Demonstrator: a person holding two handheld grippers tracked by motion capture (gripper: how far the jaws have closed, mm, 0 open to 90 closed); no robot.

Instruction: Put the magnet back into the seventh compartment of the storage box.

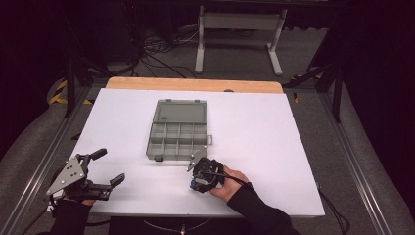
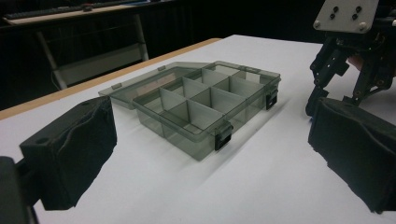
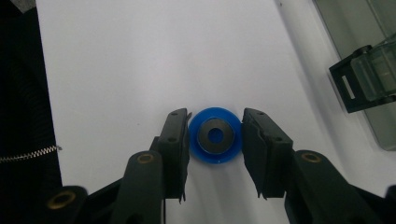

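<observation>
So the right tongs (image 3: 215, 135) are pointed straight down at the white table (image 1: 274, 127) and clamped on a small round blue plastic disc with a grey metal ring in its middle (image 3: 215, 136). In the right gripper view both black pads sit tight against the blue rim, one on each side, and the disc lies flat on the table between them. From the high view that spot is near the front edge of the table, just beside the front right corner of the smoky grey see-through plastic organiser box (image 1: 177, 138); the disc itself is hidden there under the right tongs (image 1: 195, 178).

The box is open, lid laid flat toward the far side, with its dividers making two rows of little compartments. Can't tell if anything's in them, they look bare from here.

The left tongs (image 1: 111, 167) are off at the front left corner, jaws spread wide apart with nothing between them, well apart from the box and aimed at it in the left gripper view.
</observation>
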